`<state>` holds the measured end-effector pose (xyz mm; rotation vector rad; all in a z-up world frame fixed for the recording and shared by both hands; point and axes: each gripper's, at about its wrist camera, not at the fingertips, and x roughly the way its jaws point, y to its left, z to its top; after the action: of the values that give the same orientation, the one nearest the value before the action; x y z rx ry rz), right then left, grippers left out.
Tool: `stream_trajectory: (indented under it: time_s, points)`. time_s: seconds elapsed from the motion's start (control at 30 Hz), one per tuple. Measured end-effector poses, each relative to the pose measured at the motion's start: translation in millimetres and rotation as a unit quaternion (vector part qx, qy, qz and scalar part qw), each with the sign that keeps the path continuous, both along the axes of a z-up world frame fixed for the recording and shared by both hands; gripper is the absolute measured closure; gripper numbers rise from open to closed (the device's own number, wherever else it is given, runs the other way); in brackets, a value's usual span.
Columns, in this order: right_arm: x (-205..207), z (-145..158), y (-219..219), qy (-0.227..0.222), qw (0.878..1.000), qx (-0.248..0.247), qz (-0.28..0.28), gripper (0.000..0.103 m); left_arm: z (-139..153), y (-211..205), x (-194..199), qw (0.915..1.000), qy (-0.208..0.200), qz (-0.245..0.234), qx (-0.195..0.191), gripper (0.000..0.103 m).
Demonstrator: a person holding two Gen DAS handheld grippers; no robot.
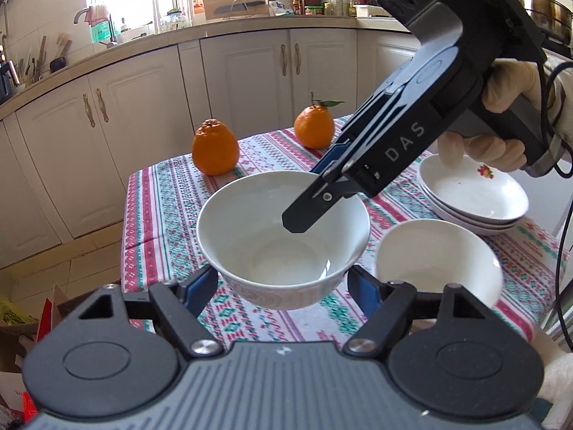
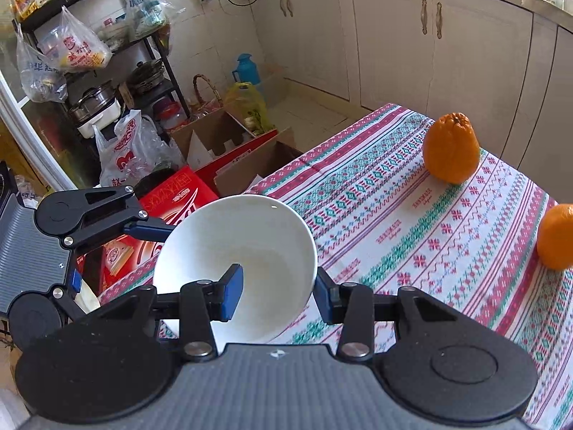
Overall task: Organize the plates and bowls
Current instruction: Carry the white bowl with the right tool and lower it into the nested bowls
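A white bowl [image 1: 272, 236] hangs just above the patterned tablecloth [image 1: 172, 215], held by both grippers. My left gripper [image 1: 283, 285] clasps its lower body, a blue pad pressed on each side. My right gripper [image 1: 304, 211] comes in from the upper right and pinches the far rim. In the right wrist view the bowl [image 2: 250, 236] is tilted, with one pad of the right gripper [image 2: 277, 297] inside it and the other outside. The left gripper [image 2: 118, 251] shows at the left edge of that view. A second white bowl [image 1: 437, 261] and a stack of shallow plates [image 1: 472, 193] sit at the right.
Two oranges [image 1: 215, 147] [image 1: 314, 125] stand on the far part of the table. The table's left edge [image 2: 272, 175] drops to a floor crowded with cardboard boxes [image 2: 222, 139] and plastic bags. Kitchen cabinets [image 1: 250, 71] run behind.
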<state>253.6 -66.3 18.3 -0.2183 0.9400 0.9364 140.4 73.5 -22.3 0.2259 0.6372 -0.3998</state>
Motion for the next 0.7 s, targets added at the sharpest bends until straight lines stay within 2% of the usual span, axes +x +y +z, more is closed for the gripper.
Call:
stream_trajectory:
  time_s: [0.37, 0.7]
  points:
    - [-40, 8, -23, -0.008, 1.000, 0.021, -0.004, 0.055, 7, -15, -31, 1.0000, -0.001, -0.005, -0.003, 0.024]
    - [-60, 18, -38, -0.020, 1.000, 0.020, -0.010, 0.055, 20, -29, -53, 0.9995, -0.022, -0.021, 0.003, 0.024]
